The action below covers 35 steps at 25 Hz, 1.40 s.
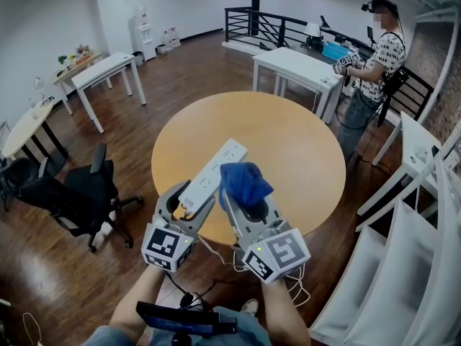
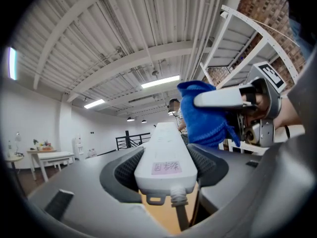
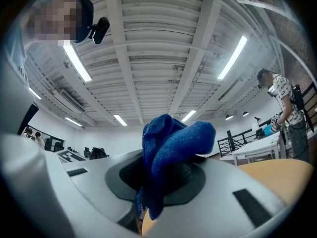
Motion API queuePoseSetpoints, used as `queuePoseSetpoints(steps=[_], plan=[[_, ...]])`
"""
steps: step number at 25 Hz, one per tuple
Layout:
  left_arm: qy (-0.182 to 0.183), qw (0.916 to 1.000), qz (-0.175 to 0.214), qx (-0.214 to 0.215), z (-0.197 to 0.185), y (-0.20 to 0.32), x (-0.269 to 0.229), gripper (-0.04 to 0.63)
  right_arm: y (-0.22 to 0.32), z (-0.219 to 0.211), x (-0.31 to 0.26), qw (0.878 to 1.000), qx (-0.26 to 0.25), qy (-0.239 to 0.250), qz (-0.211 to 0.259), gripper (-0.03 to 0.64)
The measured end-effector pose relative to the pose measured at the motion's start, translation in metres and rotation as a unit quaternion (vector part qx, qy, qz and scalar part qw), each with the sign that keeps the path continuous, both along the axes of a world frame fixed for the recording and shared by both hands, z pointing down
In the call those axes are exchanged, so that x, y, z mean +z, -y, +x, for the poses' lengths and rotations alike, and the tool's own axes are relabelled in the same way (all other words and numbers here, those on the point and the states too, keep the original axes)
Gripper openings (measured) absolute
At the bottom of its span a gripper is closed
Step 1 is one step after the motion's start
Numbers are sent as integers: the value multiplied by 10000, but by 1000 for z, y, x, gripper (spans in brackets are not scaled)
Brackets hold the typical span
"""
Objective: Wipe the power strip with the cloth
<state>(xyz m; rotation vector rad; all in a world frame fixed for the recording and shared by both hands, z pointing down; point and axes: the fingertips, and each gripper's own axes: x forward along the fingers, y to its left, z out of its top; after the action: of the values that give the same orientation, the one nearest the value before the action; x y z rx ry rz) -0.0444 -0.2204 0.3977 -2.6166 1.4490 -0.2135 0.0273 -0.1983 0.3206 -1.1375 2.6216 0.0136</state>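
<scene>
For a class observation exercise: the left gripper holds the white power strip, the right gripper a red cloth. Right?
No: the cloth in the right gripper is blue, not red, as the right gripper view shows. The left gripper holds the white power strip.

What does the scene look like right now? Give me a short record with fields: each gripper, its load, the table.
left gripper: closed on the cord end of the white oblong plastic power strip, which is tilted upward over the table
right gripper: closed on the bunched blue terry cloth
cloth versus strip: the cloth sits close beside the strip's right edge; contact unclear
round wooden table: beneath both grippers
</scene>
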Motion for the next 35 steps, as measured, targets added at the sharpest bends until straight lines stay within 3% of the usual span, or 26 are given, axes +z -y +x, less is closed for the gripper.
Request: queuePoseSetpoints(steps=[5,10,13,24,35], plan=[[122,9971,-706,-253,-19,21,89,281,2,13,16,9996,151,-25,-228,69],[71,9814,-1853,-494,-23,27,185,279,0,26,32,9990,259,-56,-364,69],[69,9732,-2226,-563,-19,27,219,279,0,34,40,9984,319,-63,-453,69],[123,9670,-2477,-581,-12,41,253,281,9,40,60,9962,400,-176,-747,69],[492,9552,-2869,-536,-14,41,296,282,10,33,77,9940,377,-396,-947,69]])
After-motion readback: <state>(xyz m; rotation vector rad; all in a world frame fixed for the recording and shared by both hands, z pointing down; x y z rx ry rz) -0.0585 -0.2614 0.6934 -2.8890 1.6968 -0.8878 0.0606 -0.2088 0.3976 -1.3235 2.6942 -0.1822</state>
